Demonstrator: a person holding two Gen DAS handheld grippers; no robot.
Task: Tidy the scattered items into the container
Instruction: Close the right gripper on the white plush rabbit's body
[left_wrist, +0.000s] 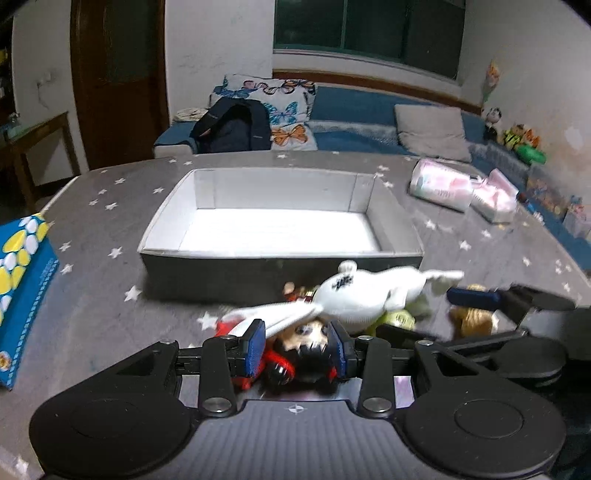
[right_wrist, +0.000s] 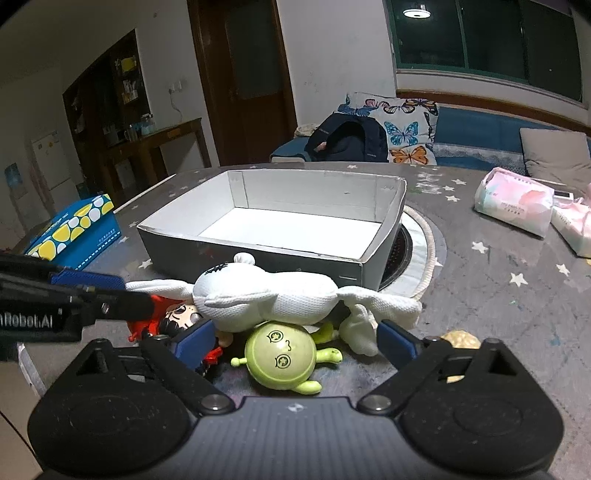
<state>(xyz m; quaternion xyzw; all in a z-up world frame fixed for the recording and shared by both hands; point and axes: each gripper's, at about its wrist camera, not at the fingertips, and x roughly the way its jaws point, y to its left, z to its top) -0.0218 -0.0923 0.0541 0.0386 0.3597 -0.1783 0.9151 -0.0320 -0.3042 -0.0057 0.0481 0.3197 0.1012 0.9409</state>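
White plush rabbit (right_wrist: 266, 295) is lying across the toy pile, just in front of the box (right_wrist: 258, 254), which is sitting open and white inside on the starry grey tablecloth (right_wrist: 498, 295). Left tongs (left_wrist: 297, 338) are pinching something here: the blue pads are pressing on the little doll (left_wrist: 306, 341) with black hair and a red outfit, and a long white rabbit ear is draping over the left pad. Whether that ear is caught in the grip too, hard to say. Over on the right-hand camera, the right tongs (right_wrist: 295, 341) are standing spread wide, the green round-headed toy (right_wrist: 280, 354) lying loose between the pads, touching neither, with the rabbit's leg hanging at about two o'clock from it. A small tan toy (right_wrist: 460, 338) is peeking out beside the right pad. At nine o'clock from the box sits a blue tissue box (right_wrist: 74, 229) with yellow spots; at three o'clock, well apart, pink tissue packs (right_wrist: 513, 201).
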